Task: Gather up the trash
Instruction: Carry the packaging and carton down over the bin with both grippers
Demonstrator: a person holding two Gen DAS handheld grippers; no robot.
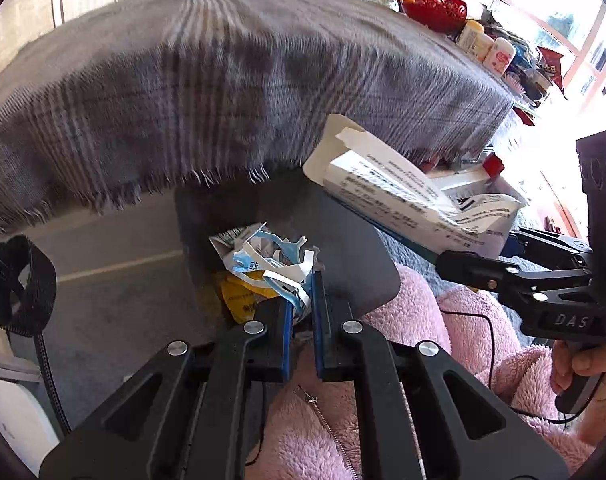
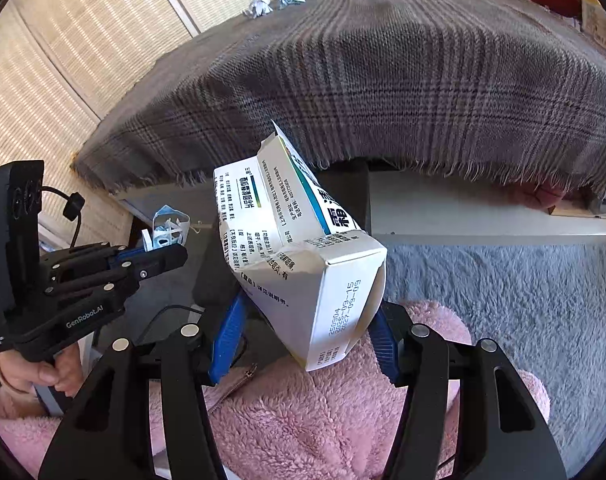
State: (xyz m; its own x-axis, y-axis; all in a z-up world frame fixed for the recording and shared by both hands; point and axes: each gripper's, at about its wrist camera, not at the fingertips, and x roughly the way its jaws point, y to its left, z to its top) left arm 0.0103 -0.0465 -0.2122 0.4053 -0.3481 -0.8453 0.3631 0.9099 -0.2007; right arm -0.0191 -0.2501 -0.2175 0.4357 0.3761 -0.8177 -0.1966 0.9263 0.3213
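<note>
My left gripper [image 1: 301,300] is shut on a crumpled blue-and-white wrapper [image 1: 277,266], held over a dark bin [image 1: 343,248] that holds yellow and printed trash. In the right wrist view the left gripper [image 2: 171,256] shows at the left with the wrapper [image 2: 167,228] in it. My right gripper [image 2: 303,332] is shut on a white medicine carton [image 2: 299,248] with an open flap, held in front of the table edge. The carton [image 1: 407,196] and right gripper [image 1: 443,260] show at the right of the left wrist view. Two crumpled scraps [image 2: 273,0] lie at the table's far edge.
A grey plaid cloth [image 2: 383,80] covers the table ahead, its fringe hanging over the near edge. Bottles [image 1: 487,46] and a red basket [image 1: 435,8] crowd the far right. Pink fleece clothing [image 2: 303,420] lies below the grippers. A grey rug [image 2: 503,280] lies at the right.
</note>
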